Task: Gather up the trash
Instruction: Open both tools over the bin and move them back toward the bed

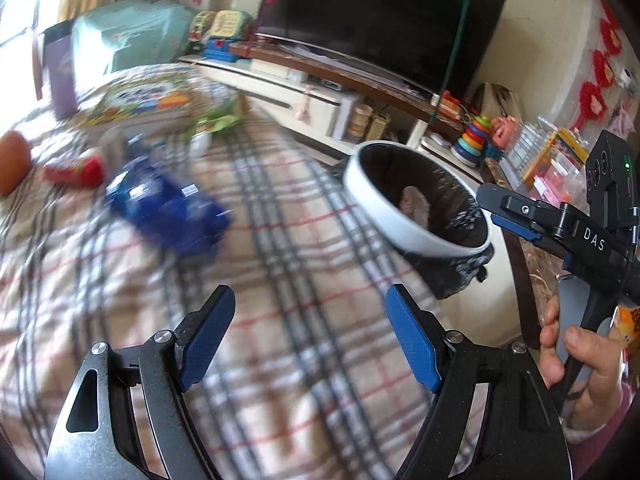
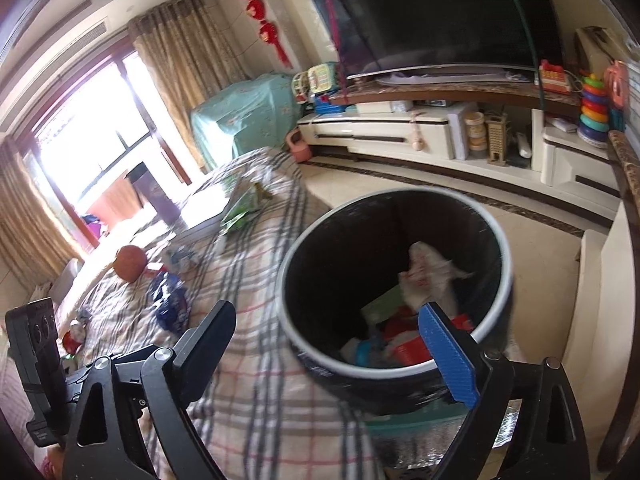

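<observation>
**A bright living room with a television wall**

A large dark television (image 2: 436, 16) stood on a brown-topped cream media cabinet (image 2: 440, 136) along a pale wall. Red ornaments (image 2: 260, 12) hung on that wall near the corner. To the left, tan curtains (image 2: 180, 64) framed a tall window (image 2: 92, 132) that let in strong daylight. A bulky item under a teal cover (image 2: 244, 116) sat in the corner beside the cabinet's left end. The floor (image 2: 532, 248) was cream tile with a dark border strip. A plaid cloth (image 2: 256, 384) covered the low surface in front.

Probably a home living room: television (image 2: 436, 12), curtains (image 2: 180, 52), toys (image 2: 594, 108).
</observation>
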